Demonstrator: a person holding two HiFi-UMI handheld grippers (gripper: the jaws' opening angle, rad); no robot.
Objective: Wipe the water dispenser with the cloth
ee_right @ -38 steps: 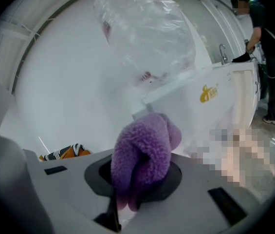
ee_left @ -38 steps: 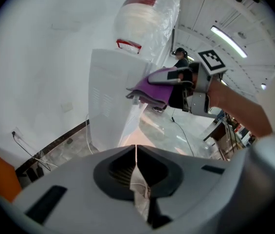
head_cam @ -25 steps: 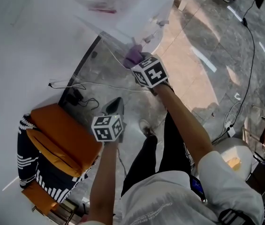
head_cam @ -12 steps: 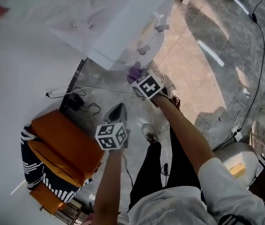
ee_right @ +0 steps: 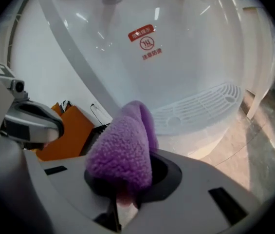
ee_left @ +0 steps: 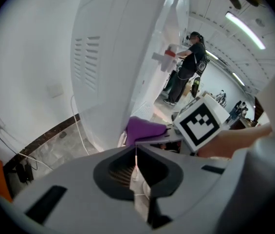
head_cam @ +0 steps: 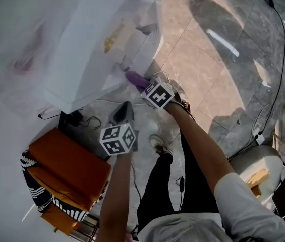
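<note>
Cloth (ee_right: 125, 150), likely soft, light and best gripped at its fold, is pinched by the right gripper (ee_right: 121, 201), with the water dispenser (ee_right: 191, 57) grille at two o'clock. The left gripper (ee_left: 136, 177) is pressed together, empty.

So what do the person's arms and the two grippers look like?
The left tongs and right tongs have grey bodies, dark around the mouth, each carrying a white cube with black square markers. The arms are bare below short white T-shirt sleeves.
</note>
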